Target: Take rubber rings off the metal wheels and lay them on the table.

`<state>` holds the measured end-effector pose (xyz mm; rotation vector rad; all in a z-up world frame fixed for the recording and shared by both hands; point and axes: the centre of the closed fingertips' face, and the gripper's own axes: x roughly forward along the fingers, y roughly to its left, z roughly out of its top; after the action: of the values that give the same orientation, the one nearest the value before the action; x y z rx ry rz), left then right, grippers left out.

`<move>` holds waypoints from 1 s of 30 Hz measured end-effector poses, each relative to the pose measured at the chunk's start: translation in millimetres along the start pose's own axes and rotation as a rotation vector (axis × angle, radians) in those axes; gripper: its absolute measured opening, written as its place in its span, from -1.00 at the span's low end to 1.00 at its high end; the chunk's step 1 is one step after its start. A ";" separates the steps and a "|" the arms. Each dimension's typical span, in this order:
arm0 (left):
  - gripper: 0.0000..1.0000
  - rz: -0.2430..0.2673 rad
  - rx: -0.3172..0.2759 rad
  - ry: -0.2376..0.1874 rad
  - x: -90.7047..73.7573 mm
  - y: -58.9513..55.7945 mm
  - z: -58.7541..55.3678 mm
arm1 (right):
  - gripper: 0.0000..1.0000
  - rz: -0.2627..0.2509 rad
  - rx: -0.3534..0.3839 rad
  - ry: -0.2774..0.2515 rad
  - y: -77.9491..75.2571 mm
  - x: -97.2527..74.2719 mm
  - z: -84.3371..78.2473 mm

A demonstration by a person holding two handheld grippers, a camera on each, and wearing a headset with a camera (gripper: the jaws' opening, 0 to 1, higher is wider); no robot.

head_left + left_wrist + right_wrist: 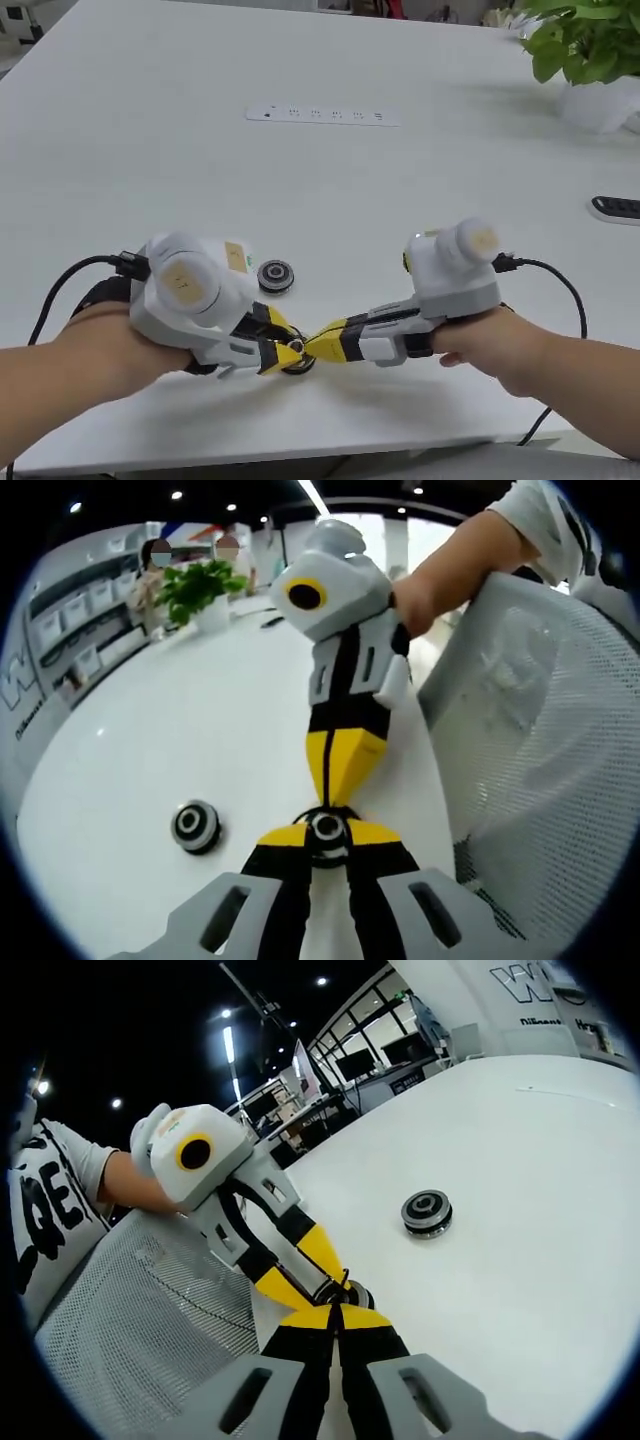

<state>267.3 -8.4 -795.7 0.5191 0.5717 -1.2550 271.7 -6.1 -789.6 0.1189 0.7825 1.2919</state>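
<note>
**Inspector:** Where is the work piece, and how is it held?

**Recorder:** The held wheel [327, 831] is just above the near edge of the table [330, 200]. The left gripper [289, 351] has its yellow tips closed on either side of it, which I judge to be a brace against the pull. The right gripper [316, 346] meets it head-on with its jaws pressed together at the wheel's rim, placed to peel off the rubber ring. Whether the ring's lip lies between them cannot be made out.

**Inspector:** Do the views differ?

**Recorder:** They do. The head view has the held wheel half hidden beneath the tips, while the left gripper view shows it face-on with its hub clear. The right gripper view shows its own jaws with barely a slit between them and a mesh chair back [150, 1310] behind. The second wheel [275, 276] lies apart on the table with its dark band apparently still on.
</note>
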 end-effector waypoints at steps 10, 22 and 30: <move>-0.72 -0.018 0.029 -0.004 -1.6 -0.5 -0.8 | -1.00 -0.001 0.004 -0.009 -0.1 -0.5 1.5; -0.51 -0.059 -0.010 -0.052 -17.8 -5.6 5.6 | -1.00 0.000 0.011 -0.023 -0.3 -2.0 3.6; -0.41 -0.043 -0.020 -0.077 -30.0 -4.8 8.7 | -1.00 0.004 0.013 -0.025 0.5 -1.8 4.0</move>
<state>257.4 6.6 -769.7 0.4425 0.5325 -1.3029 273.5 -6.1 -785.6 0.1470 0.7702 1.2865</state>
